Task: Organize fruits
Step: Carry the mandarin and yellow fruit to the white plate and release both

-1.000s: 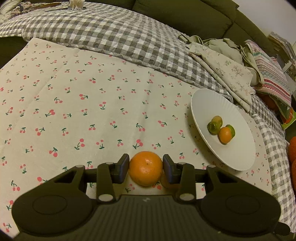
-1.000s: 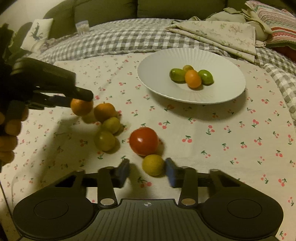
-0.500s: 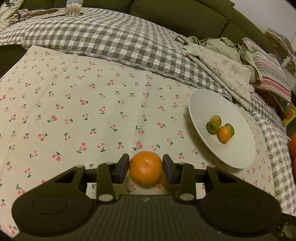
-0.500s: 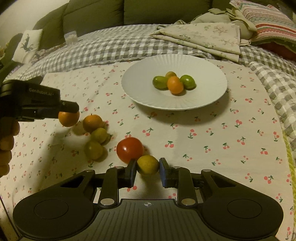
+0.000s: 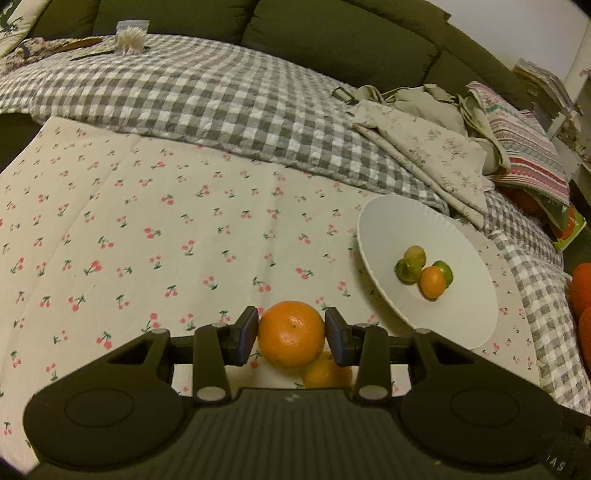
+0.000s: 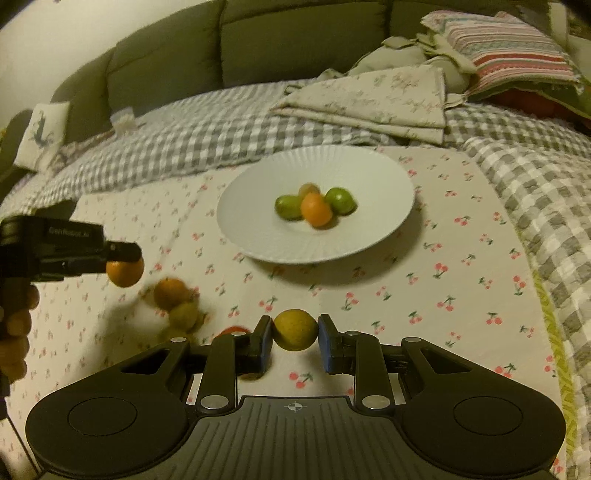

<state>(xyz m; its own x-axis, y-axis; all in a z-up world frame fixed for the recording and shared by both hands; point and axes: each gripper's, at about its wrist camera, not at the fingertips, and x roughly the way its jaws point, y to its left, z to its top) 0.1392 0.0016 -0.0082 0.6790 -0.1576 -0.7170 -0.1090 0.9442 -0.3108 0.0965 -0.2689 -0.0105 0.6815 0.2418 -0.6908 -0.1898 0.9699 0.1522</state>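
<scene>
My left gripper [image 5: 291, 335] is shut on an orange [image 5: 291, 334] and holds it above the cherry-print cloth; it also shows at the left of the right wrist view [image 6: 123, 264]. My right gripper [image 6: 295, 341] is shut on a yellow-green fruit [image 6: 295, 329], lifted off the cloth. A white plate [image 6: 369, 177] [image 5: 469, 258] holds several small fruits, green ones and an orange one [image 6: 316, 209]. Loose fruits lie on the cloth at the left: an orange [image 6: 170, 292], a yellow-green one [image 6: 183, 315], and a red tomato [image 6: 233, 329] partly hidden behind my right finger.
The cherry-print cloth [image 5: 147, 229] lies over a grey checked blanket [image 5: 207, 92]. Folded floral cloths [image 6: 373, 99] and a striped cushion [image 6: 506, 48] lie behind the plate. A dark green sofa back [image 5: 332, 33] runs along the rear.
My right gripper has closed on the yellow-green fruit and lifted it from beside the tomato. My left gripper has risen with its orange.
</scene>
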